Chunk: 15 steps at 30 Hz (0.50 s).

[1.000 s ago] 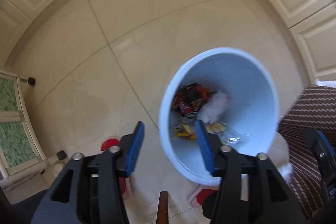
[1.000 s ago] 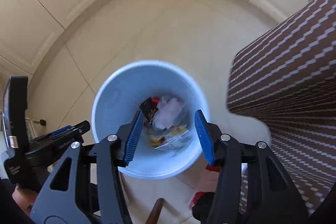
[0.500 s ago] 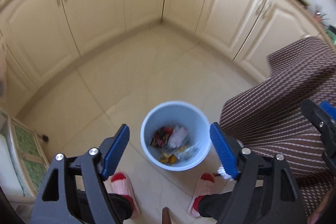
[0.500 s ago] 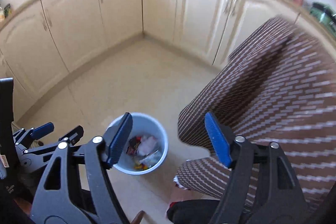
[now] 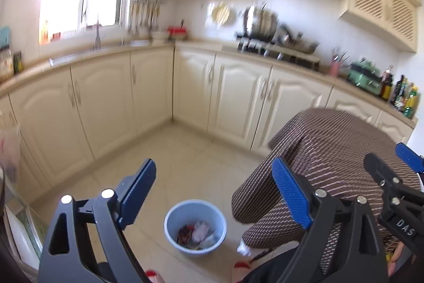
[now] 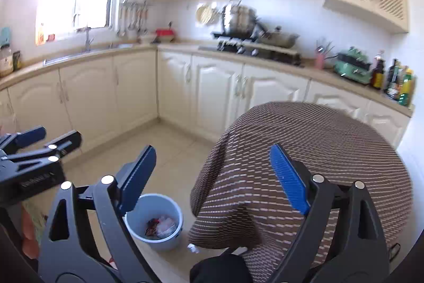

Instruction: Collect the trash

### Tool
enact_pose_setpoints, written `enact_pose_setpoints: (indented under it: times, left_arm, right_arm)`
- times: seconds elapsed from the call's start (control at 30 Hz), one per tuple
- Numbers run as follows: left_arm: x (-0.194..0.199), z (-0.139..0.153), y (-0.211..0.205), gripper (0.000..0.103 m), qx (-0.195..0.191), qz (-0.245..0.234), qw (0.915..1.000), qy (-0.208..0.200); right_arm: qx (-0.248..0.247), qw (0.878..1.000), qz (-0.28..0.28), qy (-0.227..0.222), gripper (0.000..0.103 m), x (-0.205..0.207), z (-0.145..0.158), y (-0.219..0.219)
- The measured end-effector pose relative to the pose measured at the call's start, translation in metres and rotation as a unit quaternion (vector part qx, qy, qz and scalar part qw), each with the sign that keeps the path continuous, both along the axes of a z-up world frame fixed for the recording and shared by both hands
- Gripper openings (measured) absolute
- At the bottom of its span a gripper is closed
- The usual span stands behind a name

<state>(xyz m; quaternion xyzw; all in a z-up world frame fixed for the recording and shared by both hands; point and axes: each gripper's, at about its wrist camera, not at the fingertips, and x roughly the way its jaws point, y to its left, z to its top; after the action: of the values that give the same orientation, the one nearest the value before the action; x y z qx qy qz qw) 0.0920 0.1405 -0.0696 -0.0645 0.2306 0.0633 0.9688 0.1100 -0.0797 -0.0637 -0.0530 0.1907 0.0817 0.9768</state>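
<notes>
A pale blue bin [image 5: 195, 227] stands on the tiled floor, holding red wrappers, a white wad and clear plastic [image 5: 197, 234]. It also shows in the right wrist view [image 6: 155, 220]. My left gripper [image 5: 214, 192] is open and empty, high above the bin. My right gripper [image 6: 212, 177] is open and empty, high above the floor, over the edge of the brown striped cloth. The left gripper shows at the left edge of the right wrist view [image 6: 31, 150]. The right gripper shows at the right edge of the left wrist view [image 5: 392, 177].
A table under a brown striped cloth [image 6: 304, 163] stands right of the bin. Cream cabinets [image 5: 106, 102] line the far walls in an L, with a sink, a stove with pots [image 5: 261, 25] and bottles [image 5: 405, 97] on the counter. Red slippers [image 5: 239, 267] are below.
Both grippers have risen from just above the bin to well above the floor and tilted up toward the kitchen. Both have opened wider. The bin looks far smaller.
</notes>
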Motion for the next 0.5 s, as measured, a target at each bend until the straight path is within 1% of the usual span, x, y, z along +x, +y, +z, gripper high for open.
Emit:
enact_pose_setpoints:
  times: [0.1,0.2,0.37,0.5]
  left_arm:
    - [-0.033,0.034,-0.022,0.093,0.008,-0.018,0.9991,-0.037]
    - [-0.055,0.055,-0.035,0.094,0.009,-0.022,0.9974,-0.069]
    - [-0.083,0.079,-0.059,0.094,0.026,-0.022,0.9943,-0.101]
    - [-0.092,0.086,-0.073,0.094,0.040,-0.025,0.9927,-0.111]
  right_arm:
    - [0.006,0.999,-0.014,-0.029,0.090,-0.035,0.019,-0.011]
    - [0.011,0.998,-0.023,-0.057,0.092,-0.061,0.037,-0.029]
    - [0.025,0.995,-0.035,-0.091,0.093,-0.088,0.051,-0.061]
    - [0.037,0.993,-0.037,-0.102,0.094,-0.098,0.054,-0.072]
